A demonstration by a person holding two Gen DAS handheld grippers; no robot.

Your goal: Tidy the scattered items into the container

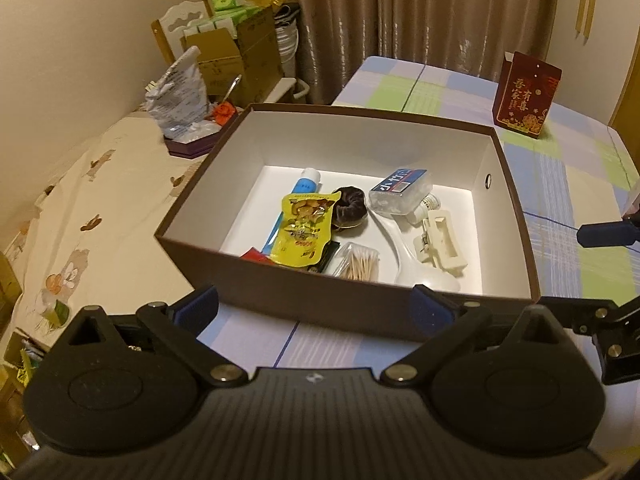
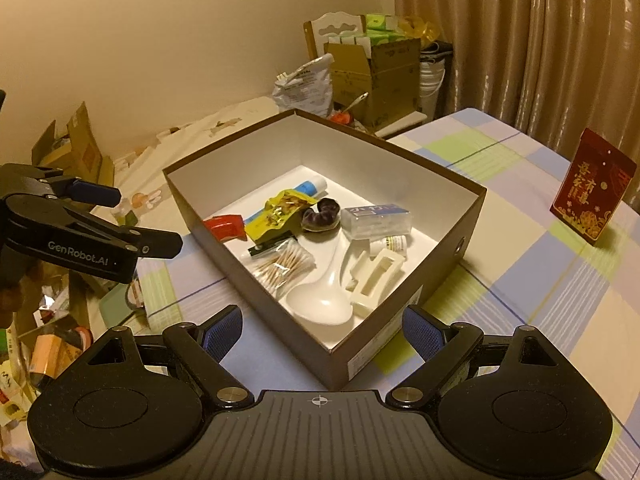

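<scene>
A brown box (image 1: 360,140) (image 2: 248,152) with a white inside stands on the checked tablecloth. In it lie a yellow snack pouch (image 1: 306,228) (image 2: 276,212), a blue-and-white tube (image 1: 306,184), a dark scrunchie (image 1: 352,208) (image 2: 322,214), a clear case with a blue label (image 1: 400,192) (image 2: 378,220), a white spoon (image 1: 404,256) (image 2: 324,296), a cream hair claw (image 1: 440,244) (image 2: 376,280) and a bag of cotton swabs (image 1: 360,266) (image 2: 282,266). My left gripper (image 1: 316,306) (image 2: 132,220) hangs open and empty before the box's near wall. My right gripper (image 2: 324,330) is open and empty at the box's near corner.
A red printed carton (image 1: 526,94) (image 2: 592,200) stands on the tablecloth to the far right of the box. Behind the box are a crumpled plastic bag (image 1: 180,92) (image 2: 306,88) and stacked cardboard boxes (image 1: 240,56) (image 2: 376,76). A cream sheet (image 1: 100,208) covers the surface on the left.
</scene>
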